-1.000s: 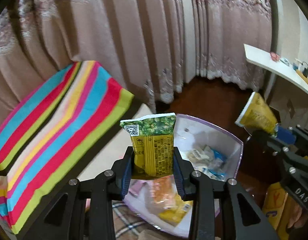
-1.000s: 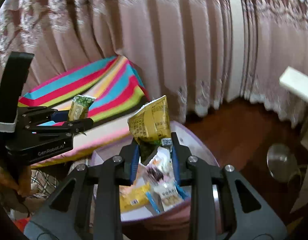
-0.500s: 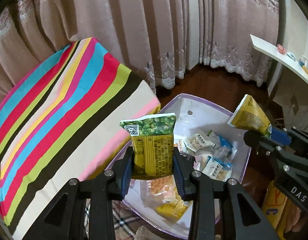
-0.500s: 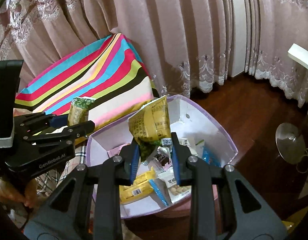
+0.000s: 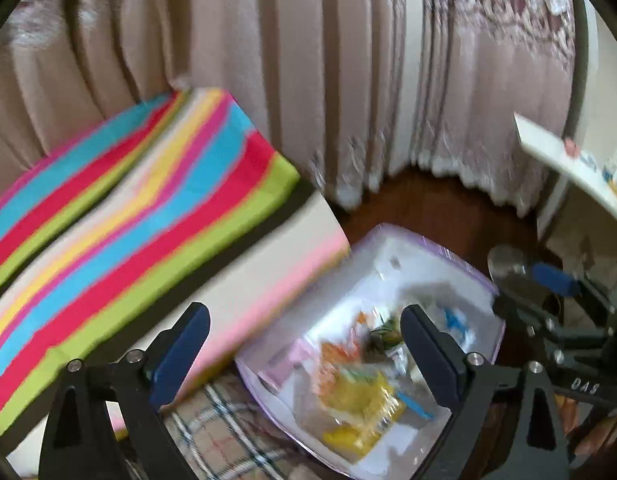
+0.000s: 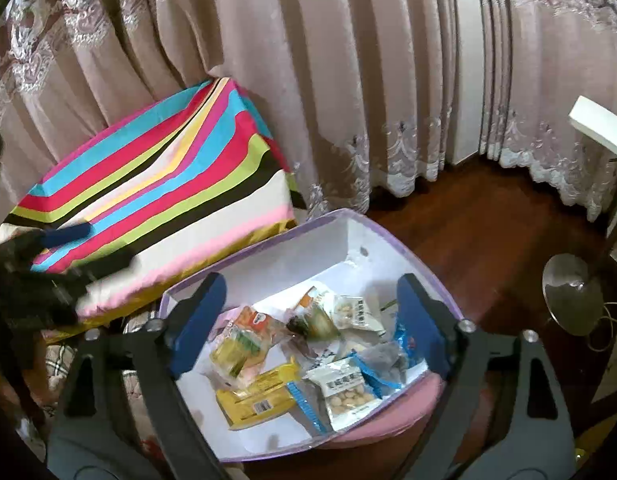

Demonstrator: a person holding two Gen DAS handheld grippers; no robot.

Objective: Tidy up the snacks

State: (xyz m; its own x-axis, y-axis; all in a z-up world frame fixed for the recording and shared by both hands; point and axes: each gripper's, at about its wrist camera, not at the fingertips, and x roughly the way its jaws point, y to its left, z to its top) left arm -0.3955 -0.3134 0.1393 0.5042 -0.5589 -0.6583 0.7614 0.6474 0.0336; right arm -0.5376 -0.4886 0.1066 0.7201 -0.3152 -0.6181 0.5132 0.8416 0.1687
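Lilac-rimmed box (image 6: 348,216) holds the snack packets (image 6: 268,396); I read both tools empty: left gripper (image 5: 304,344) spread wide, right gripper (image 6: 312,304) spread wide above the box.

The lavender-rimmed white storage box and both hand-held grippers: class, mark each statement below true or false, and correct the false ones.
1. The right gripper is open and holds nothing. True.
2. The left gripper is clamped on a green and yellow packet. False: its jaws are spread with nothing between them.
3. The lavender-rimmed white storage box holds several snack packets, among them a flat yellow packet. True.
4. The rainbow-striped cushion lies inside the box. False: it sits beside the box, to its left.
5. Pink lace-trimmed curtains hang behind the box. True.
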